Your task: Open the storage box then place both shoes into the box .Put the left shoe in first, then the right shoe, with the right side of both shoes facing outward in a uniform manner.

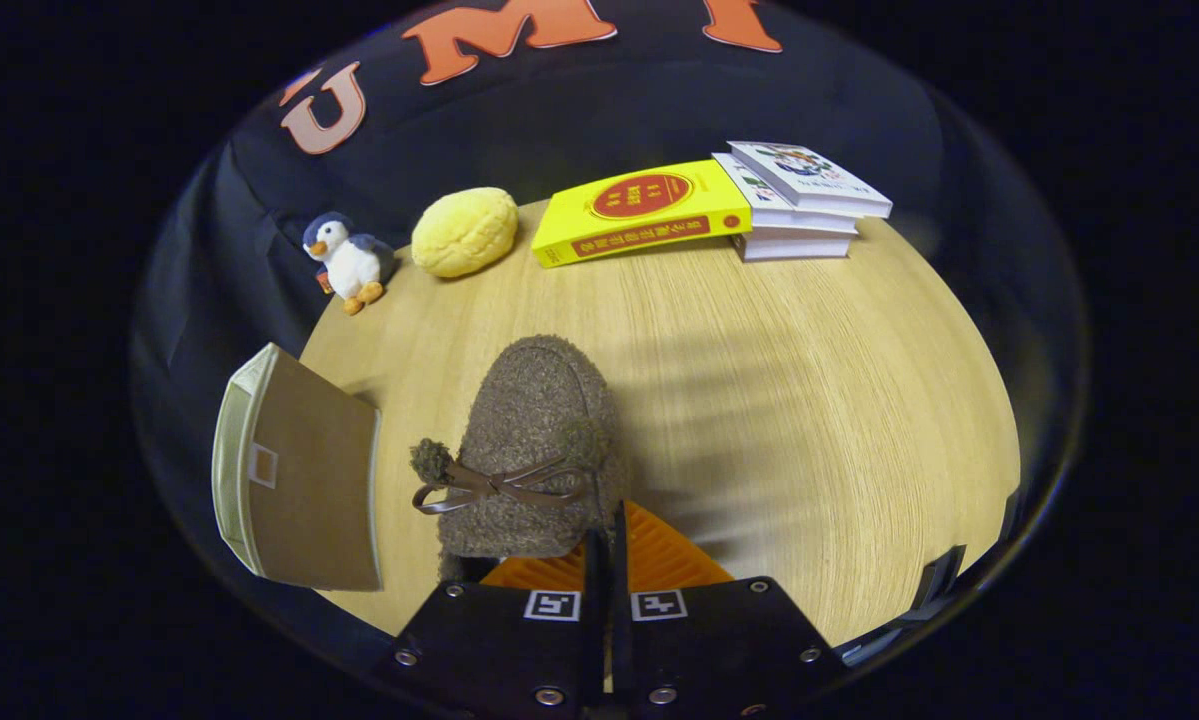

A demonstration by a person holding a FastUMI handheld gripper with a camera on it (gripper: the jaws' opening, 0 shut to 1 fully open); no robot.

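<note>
Currently: hand-held gripper (607, 560), lower centre, fingers pressed together, apparently pinching the heel edge of a brown fleece shoe (534, 450). Storage box (299, 470), lower left on the bench (809, 400), lid apparently raised. No shoe boxed yet; both remain.

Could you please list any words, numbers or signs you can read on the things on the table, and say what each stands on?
Yellow book: red print on cover and spine, too blurred to read.
White books: cover print too small to read.
Storage box: a small square label, nothing legible.
Gripper, apparently shut on the brown shoe at its rear rim: two square coded markers, no words.
</note>
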